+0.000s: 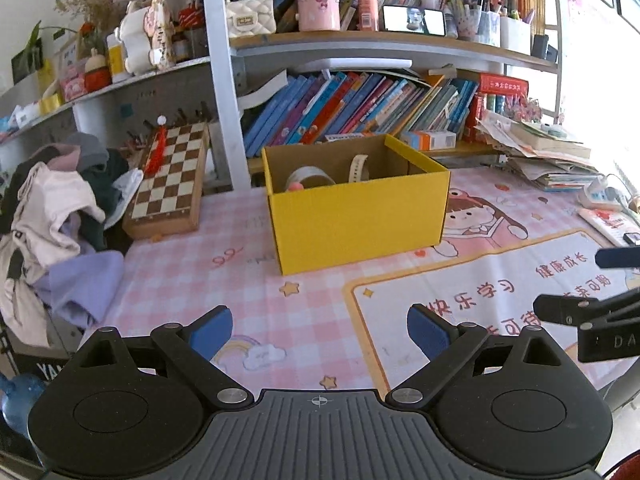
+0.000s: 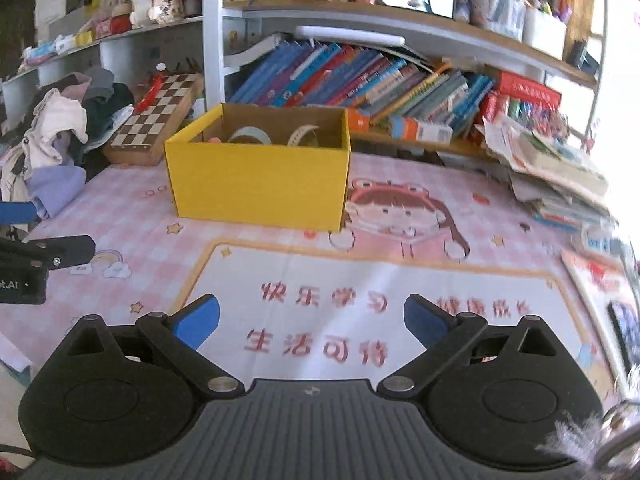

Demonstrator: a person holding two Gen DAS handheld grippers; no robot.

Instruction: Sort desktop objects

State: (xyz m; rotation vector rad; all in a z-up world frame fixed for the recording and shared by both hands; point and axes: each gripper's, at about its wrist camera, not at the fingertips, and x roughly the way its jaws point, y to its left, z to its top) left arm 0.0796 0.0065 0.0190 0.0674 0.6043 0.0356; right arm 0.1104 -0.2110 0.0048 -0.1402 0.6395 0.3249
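Note:
A yellow cardboard box (image 1: pixel 360 216) stands open on the pink desk mat (image 1: pixel 224 280); it also shows in the right wrist view (image 2: pixel 260 184). Inside it lie a tape roll (image 1: pixel 310 178), a cream watch strap (image 1: pixel 357 168) and something pink (image 1: pixel 297 187). My left gripper (image 1: pixel 320 332) is open and empty, low over the mat in front of the box. My right gripper (image 2: pixel 312 324) is open and empty over the mat's printed panel, to the right of the left one. Each gripper's fingers show at the edge of the other's view.
A chessboard case (image 1: pixel 170 176) leans left of the box, beside a pile of clothes (image 1: pixel 52 216). Rows of books (image 1: pixel 360 108) fill the shelf behind. A stack of papers and books (image 1: pixel 548 152) sits at the right, with a power strip (image 1: pixel 600 196).

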